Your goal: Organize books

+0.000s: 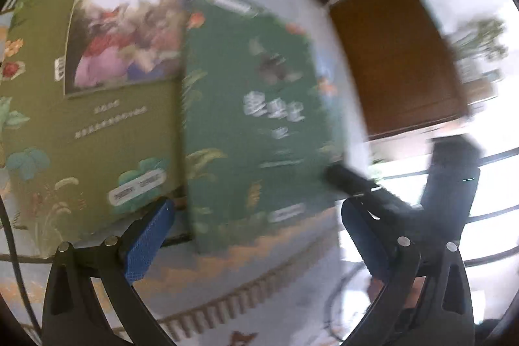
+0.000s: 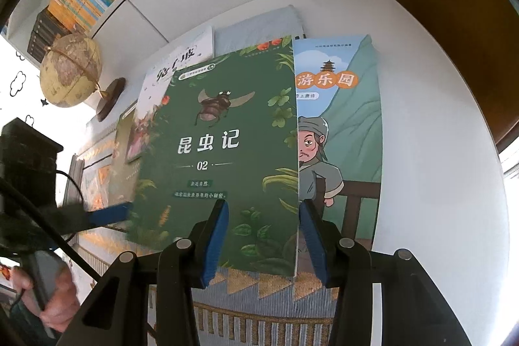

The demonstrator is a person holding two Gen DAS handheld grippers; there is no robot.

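Books lie overlapping on a patterned cloth (image 2: 259, 307) on the white table (image 2: 421, 119): a dark green book (image 2: 227, 145) on top, a blue book (image 2: 343, 132) under its right edge, an olive book (image 1: 90, 135) to its left. The right gripper (image 2: 264, 239) has its fingers spread either side of the green book's lower right corner, not pressing. The left gripper (image 1: 256, 235) is spread wide near that book's bottom edge.

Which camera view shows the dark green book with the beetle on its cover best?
The right wrist view: the dark green book lies sharp and almost whole there, with the beetle and the white title readable. The left wrist view shows the same book blurred and slanted; its title is only smeared white marks.
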